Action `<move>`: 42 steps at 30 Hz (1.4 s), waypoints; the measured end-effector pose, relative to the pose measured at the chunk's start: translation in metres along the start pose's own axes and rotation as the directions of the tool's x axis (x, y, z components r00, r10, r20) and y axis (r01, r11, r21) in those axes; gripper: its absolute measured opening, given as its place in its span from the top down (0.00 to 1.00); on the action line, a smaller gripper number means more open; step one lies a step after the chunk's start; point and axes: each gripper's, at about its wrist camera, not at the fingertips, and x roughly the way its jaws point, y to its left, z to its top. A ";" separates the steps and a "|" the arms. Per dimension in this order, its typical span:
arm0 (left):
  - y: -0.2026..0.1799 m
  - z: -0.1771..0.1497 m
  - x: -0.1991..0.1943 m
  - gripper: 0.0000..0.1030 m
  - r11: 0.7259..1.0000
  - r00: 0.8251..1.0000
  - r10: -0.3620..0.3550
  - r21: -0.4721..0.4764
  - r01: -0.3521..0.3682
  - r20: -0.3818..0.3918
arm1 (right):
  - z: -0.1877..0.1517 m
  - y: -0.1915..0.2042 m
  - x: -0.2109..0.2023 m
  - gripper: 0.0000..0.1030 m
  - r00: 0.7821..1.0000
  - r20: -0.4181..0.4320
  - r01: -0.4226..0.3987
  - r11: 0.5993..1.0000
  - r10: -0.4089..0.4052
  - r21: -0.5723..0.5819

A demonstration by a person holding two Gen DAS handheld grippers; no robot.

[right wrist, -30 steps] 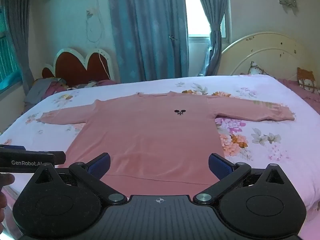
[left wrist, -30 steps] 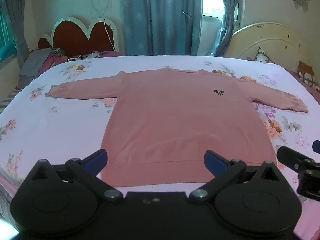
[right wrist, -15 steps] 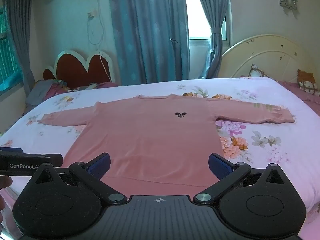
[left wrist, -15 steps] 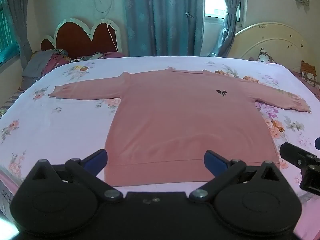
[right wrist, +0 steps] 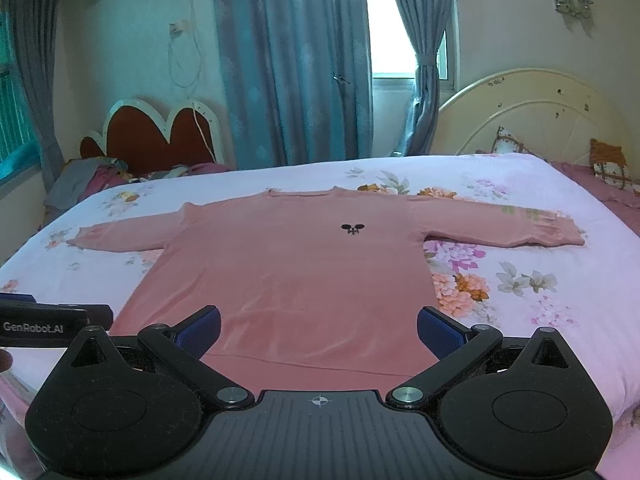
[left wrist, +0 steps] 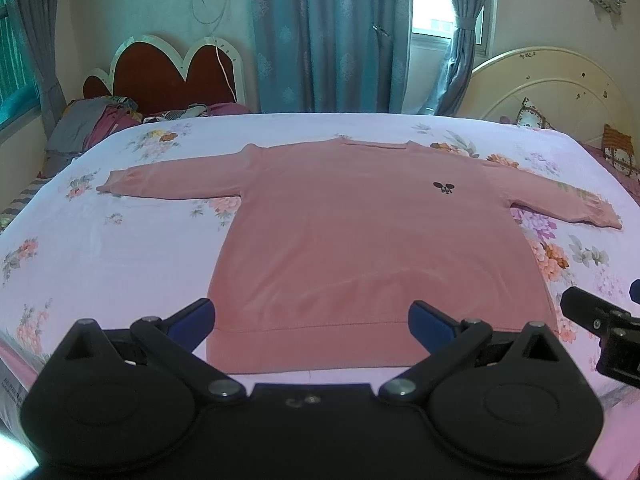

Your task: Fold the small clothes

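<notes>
Your pink sweater (left wrist: pixel 360 240) lies flat on the flowered bed (left wrist: pixel 120 248) (sleeves spread, hem nearest you) — your left gripper (left wrist: pixel 312 318) and right gripper (right wrist: pixel 319 332) hover above that hem, jaws wide, holding nothing.

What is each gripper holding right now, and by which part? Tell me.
Nothing is held. The left gripper and right gripper both have their jaws wide apart above the near hem of the pink sweater, which lies flat on the bed.
</notes>
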 end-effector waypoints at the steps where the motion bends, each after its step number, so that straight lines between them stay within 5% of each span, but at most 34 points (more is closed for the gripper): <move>1: 0.000 0.000 0.000 0.00 1.000 1.000 0.000 0.001 0.000 0.000 | 0.000 -0.001 0.001 0.00 1.000 -0.001 0.000 1.000 0.000 0.000; 42: -0.006 0.001 0.002 0.00 1.000 1.000 0.005 0.006 -0.005 -0.002 | 0.003 -0.015 0.004 0.00 1.000 0.001 0.011 1.000 -0.011 0.011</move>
